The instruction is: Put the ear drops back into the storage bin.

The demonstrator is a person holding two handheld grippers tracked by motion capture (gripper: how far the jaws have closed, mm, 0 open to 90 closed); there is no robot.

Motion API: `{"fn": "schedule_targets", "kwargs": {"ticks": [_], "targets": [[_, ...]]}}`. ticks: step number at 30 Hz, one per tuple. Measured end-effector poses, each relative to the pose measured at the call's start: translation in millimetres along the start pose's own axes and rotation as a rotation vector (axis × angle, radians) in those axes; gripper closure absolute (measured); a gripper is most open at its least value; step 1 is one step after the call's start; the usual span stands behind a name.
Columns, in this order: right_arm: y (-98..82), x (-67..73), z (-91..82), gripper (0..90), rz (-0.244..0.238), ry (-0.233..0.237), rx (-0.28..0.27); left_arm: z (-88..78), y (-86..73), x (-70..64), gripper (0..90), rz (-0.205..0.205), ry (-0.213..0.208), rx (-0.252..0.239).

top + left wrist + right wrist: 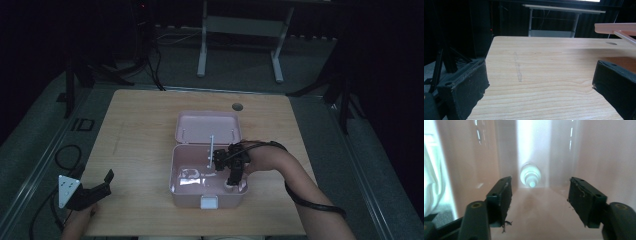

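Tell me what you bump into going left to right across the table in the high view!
left gripper → pink box → white crumpled thing inside it → right gripper dipping into the box → person's forearm.

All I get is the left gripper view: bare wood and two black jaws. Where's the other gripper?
Observer: The right gripper reaches down into an open pink box at mid-table.
Operator: Is it holding something?
Observer: No, its jaws stand open with nothing between them.
Operator: What's in the box?
Observer: A white round-ended thing lies beyond the jaws, against the box wall; what it is I cannot tell.
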State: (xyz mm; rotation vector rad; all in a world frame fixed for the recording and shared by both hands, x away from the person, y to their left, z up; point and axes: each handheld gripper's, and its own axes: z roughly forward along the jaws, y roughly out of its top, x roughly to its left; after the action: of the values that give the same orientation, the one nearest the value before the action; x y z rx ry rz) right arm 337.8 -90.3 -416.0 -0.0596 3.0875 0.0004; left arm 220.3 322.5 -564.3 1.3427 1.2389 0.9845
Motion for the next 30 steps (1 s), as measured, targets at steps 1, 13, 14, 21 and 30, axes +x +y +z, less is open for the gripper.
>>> {"fn": "schedule_targets", "kwargs": {"ticks": [1, 13, 14, 21, 30], "targets": [[-1.6, -0.5, -3.1, 32.4, 0.003, -0.001, -0.011, 0.0, 0.0, 0.0, 0.4, 0.0, 0.0, 0.0], [-34.2, -2.6, -35.9, 15.2, 0.054, -0.058, -0.156, 0.1, 0.0, 0.0, 0.4, 0.0, 0.002, 0.001], [-34.2, -2.6, -35.9, 15.2, 0.054, -0.058, -0.156, 0.1, 0.0, 0.0, 0.4, 0.0, 0.002, 0.001], [-63.9, -8.0, -48.7, 14.0, 0.116, -0.101, -0.217, 0.2, 0.0, -0.1, 0.4, -0.001, 0.002, -0.001], [-102.0, -10.6, -42.5, 14.0, 0.191, -0.122, -0.227, 0.1, 0.0, -0.4, 0.4, 0.0, 0.003, -0.001]]}}
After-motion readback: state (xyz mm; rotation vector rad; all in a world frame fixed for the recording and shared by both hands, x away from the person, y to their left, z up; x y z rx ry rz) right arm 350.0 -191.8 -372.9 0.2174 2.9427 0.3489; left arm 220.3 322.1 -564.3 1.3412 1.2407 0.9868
